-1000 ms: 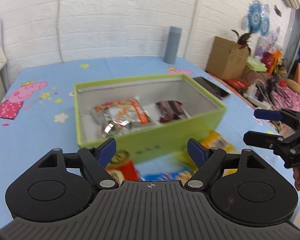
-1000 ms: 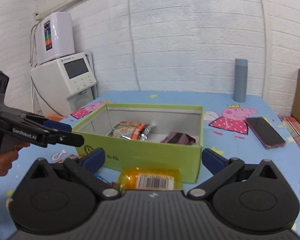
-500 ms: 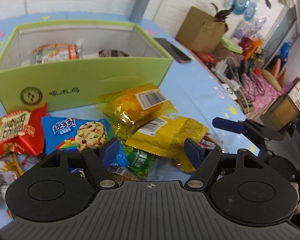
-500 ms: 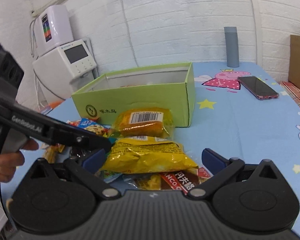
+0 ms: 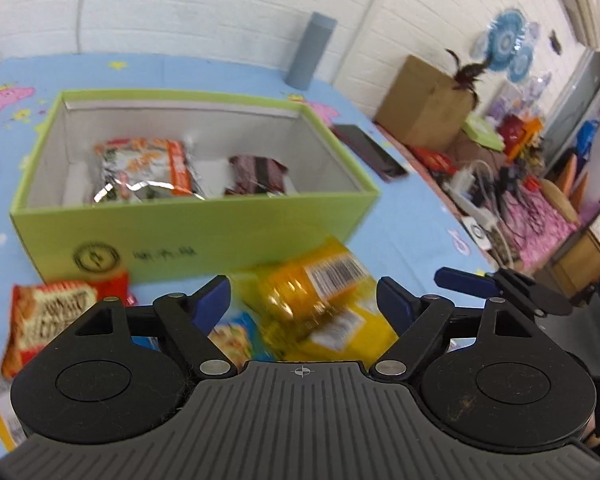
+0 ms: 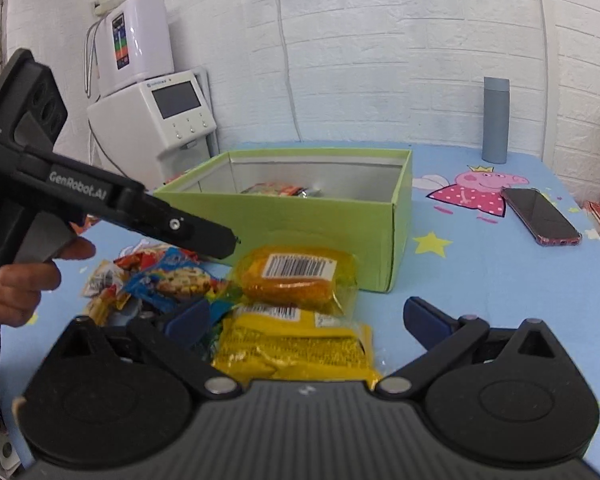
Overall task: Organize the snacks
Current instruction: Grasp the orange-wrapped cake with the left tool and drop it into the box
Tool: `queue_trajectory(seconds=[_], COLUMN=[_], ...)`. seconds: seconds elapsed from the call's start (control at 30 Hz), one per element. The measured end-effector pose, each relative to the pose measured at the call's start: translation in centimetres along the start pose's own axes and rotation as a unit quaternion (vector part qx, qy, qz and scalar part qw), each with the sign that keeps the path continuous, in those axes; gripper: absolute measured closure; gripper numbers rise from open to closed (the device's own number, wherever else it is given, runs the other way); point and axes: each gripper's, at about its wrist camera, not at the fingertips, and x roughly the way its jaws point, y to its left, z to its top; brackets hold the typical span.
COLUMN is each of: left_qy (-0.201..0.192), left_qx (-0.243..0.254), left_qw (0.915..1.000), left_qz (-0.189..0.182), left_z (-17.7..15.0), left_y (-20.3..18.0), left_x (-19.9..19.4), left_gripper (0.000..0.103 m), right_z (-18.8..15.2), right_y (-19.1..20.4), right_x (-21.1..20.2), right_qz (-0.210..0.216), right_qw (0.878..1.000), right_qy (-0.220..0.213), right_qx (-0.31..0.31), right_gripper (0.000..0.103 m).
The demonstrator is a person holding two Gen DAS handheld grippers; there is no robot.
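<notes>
A green box (image 5: 204, 232) (image 6: 324, 216) stands on the blue table and holds an orange-silver packet (image 5: 144, 168) and a dark brown packet (image 5: 256, 176). Loose snacks lie in front of it: a clear orange packet with a barcode (image 5: 312, 284) (image 6: 296, 280), a yellow packet (image 6: 296, 348), a blue cookie packet (image 6: 172, 280) and a red packet (image 5: 56, 312). My left gripper (image 5: 304, 304) is open and empty above the orange packet. My right gripper (image 6: 306, 320) is open and empty over the yellow packet. The left gripper also shows in the right wrist view (image 6: 220, 244).
A grey bottle (image 5: 312, 52) (image 6: 496, 120) stands at the table's far edge. A dark phone (image 6: 540, 216) (image 5: 368, 152) lies right of the box. A white appliance (image 6: 152, 120) stands at the back left. A cardboard box (image 5: 424, 104) and clutter sit beyond the table's right edge.
Both wrist views have tilted up, so the inside of the box shows again. Both grippers stay open and empty over the loose snacks.
</notes>
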Motion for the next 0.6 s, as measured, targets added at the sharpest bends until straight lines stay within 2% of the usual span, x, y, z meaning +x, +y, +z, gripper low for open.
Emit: queue_trajectory(seconds=[0.17,0.33,0.4,0.47,0.6], left_qy=[0.050,0.076,0.086,0.084,0.056], left_qx=[-0.027,-0.037,-0.043,-0.047,-0.030], left_qw=[0.9983,0.9961,0.9944,0.9941,0.9967], left_qz=[-0.008,-0.025,-0.045,-0.050,-0.050], left_z=[1.1,1.0,0.8,0.8,0.9], left_y=[1.7,2.3,2.4,2.2,1.1], left_x=[3.7,5.7,6.3,5.7,2.9], left_gripper=[0.037,0.038,0.053,0.062,0.064], right_z=[1.5,1.6,1.7,1.9,2.5], right_y=[0.0,0.0,0.3,1.0,2.2], right_x=[4.7,7.7,8.1,7.7,5.6], right_qz=[0.018,0.029,0.042,0.035,0.027], right_qw=[0.999,0.996,0.995,0.995,0.997], right_qy=[0.045,0.087,0.089,0.084,0.056], right_qx=[-0.012,-0.016,-0.019,-0.029,-0.043], right_gripper=[0.000,0.001,0.002,0.012,0.016])
